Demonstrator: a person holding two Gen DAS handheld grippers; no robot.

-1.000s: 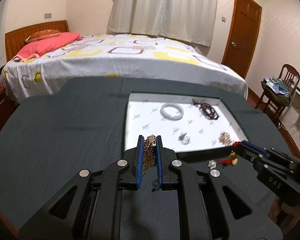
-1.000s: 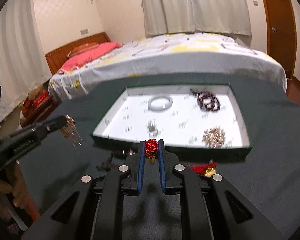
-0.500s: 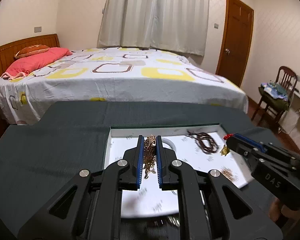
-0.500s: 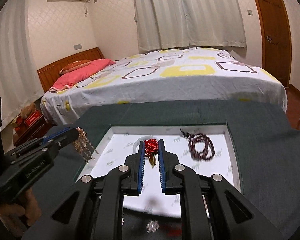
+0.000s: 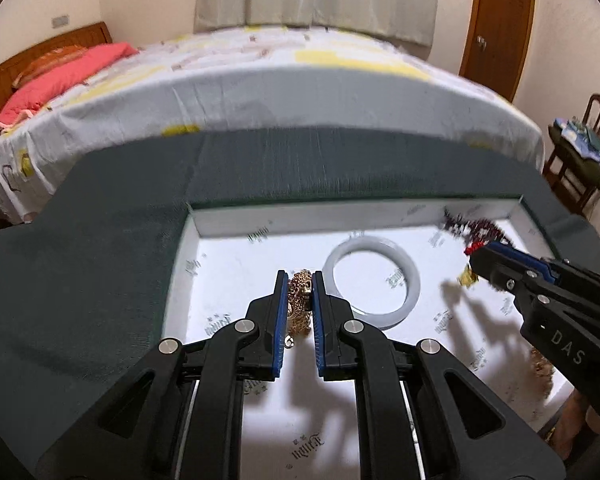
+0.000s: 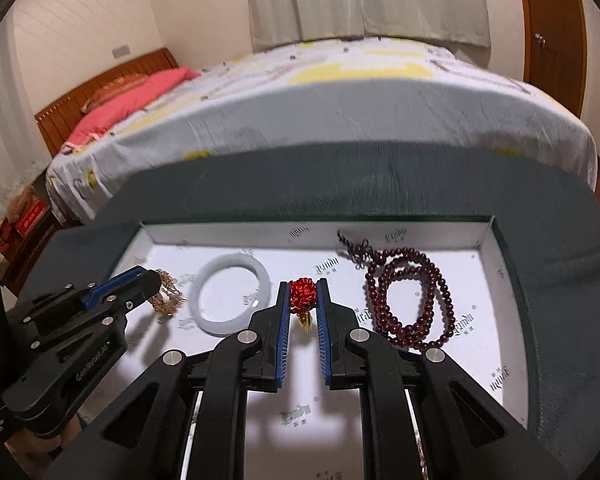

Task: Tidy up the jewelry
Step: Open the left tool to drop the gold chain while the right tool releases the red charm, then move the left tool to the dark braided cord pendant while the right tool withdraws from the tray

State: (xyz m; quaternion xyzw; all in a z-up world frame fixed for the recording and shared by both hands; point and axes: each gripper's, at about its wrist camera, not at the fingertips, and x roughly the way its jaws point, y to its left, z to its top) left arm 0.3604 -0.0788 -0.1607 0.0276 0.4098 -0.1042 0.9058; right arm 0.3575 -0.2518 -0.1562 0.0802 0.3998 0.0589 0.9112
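Bedroom, dark cloth table, white tray: both tongs loaded above the tray.

Behind the table (image 5: 100,248) stands a bed (image 6: 340,92) with a red pillow (image 5: 60,76), curtains and a wooden door (image 6: 556,20) beyond it. On the table's cloth sits the tray (image 6: 488,248), and in it lie a white bangle (image 6: 232,300) and, right of the bangle, dark red beads (image 6: 412,304). Left tongs (image 5: 300,280) are clamped on a gold chain (image 5: 299,304) hanging straight down just left of the bangle. Right tongs (image 6: 303,286) are clamped on a red knot charm (image 6: 302,294), its gold tassel hanging over bare tray floor between bangle and beads. Each piece hangs above the tray, so release looks like the likely next move; the right one has the freer landing spot.
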